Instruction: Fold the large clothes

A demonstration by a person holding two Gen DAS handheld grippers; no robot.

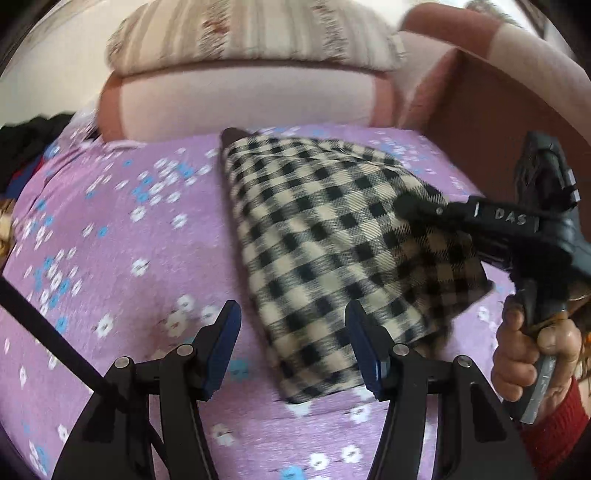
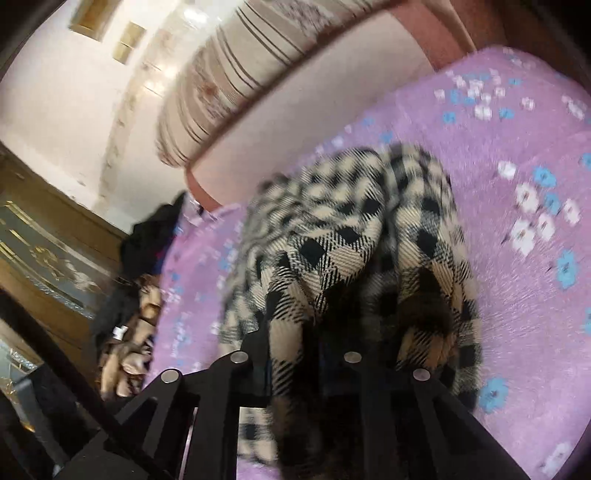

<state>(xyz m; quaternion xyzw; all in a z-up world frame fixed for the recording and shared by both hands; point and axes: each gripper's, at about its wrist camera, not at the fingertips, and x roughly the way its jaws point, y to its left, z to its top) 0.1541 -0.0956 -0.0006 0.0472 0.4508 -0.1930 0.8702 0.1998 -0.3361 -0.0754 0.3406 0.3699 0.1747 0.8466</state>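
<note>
A black-and-cream checked garment (image 1: pixel 314 236) lies partly folded on a purple flowered bedspread (image 1: pixel 122 229). My left gripper (image 1: pixel 291 332) is open and empty, hovering just above the garment's near edge. My right gripper (image 1: pixel 410 206) comes in from the right and is shut on the garment's right edge, lifting that flap. In the right wrist view the checked garment (image 2: pixel 351 236) drapes over the right gripper (image 2: pixel 310 332), hiding the fingertips.
A pink headboard (image 1: pixel 240 99) with a striped pillow (image 1: pixel 251 33) stands behind the bed. Dark clothes (image 1: pixel 26 147) are piled at the bed's left edge, also in the right wrist view (image 2: pixel 147 240). A wooden cabinet (image 2: pixel 37 236) stands left of the bed.
</note>
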